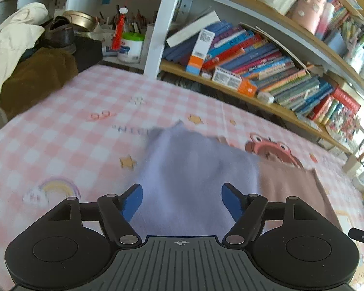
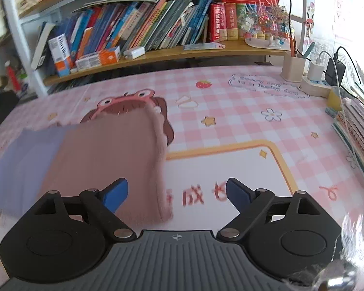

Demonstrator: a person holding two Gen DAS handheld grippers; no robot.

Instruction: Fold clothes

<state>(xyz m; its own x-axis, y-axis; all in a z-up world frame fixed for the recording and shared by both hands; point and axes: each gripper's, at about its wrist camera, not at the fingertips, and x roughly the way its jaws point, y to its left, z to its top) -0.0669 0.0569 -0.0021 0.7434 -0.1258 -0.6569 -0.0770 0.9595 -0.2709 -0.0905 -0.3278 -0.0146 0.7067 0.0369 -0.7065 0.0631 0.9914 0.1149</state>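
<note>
The lavender garment (image 1: 189, 169) lies flat on my table (image 1: 60, 133), touching the brown garment (image 2: 109, 150) beside it. My left tool (image 1: 182, 202) hovers over the lavender one, fingers apart and empty; my right tool (image 2: 176, 194) gapes wide at the brown cloth's edge.

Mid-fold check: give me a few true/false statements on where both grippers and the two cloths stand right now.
1. The left gripper is open, with nothing between its fingers. True.
2. The right gripper is shut on the brown cloth. False: it is open, and the cloth's edge only passes beneath it.
3. The lavender cloth lies to the left of the brown cloth on the pink checked table cover. True.
4. The two cloths lie far apart. False: they meet along one edge; which overlaps is unclear.
5. The bookshelf behind the table stands bare. False: it is packed with books.
</note>
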